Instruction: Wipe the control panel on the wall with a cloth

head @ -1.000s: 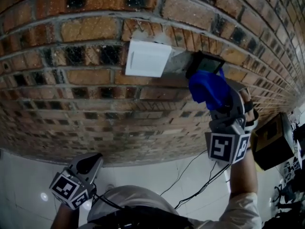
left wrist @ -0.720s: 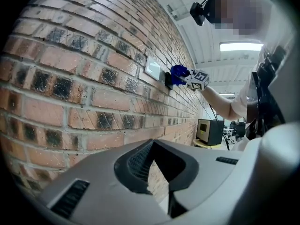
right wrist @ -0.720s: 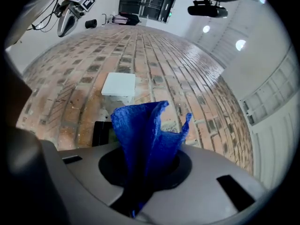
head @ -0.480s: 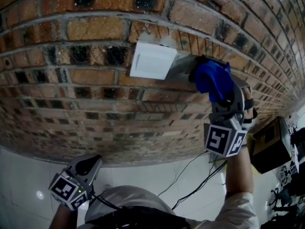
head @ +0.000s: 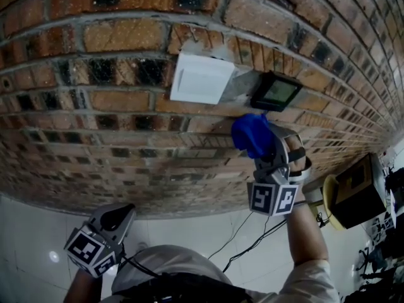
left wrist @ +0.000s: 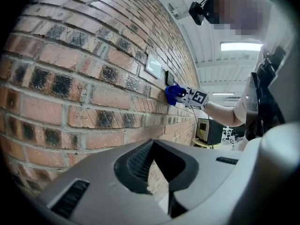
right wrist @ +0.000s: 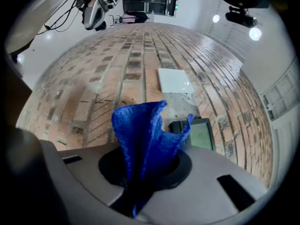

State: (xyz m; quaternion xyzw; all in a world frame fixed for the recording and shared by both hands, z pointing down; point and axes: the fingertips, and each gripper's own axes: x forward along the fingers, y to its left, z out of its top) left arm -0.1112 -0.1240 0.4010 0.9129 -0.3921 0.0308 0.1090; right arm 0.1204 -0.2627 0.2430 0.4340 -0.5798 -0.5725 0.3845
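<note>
Blue cloth (head: 251,134) sticks up out of my right gripper (head: 257,149), and the jaws are squeezed tight on it. The cloth is near the brick wall (head: 95,125). It sits just under the dark control panel (head: 276,91) and a bit to its left, so it is not on the panel now. I can see the whole panel, next to the white plate (head: 201,77). I think the wiping is partly done. I cannot tell if the panel is clean, so more rubs may be left. My left gripper (head: 112,221) hangs low, well away from the panel, with its jaws pressed together on nothing. Half a second ago the cloth covered part of the panel. Since then my right gripper has slid down and left, off the panel.
</note>
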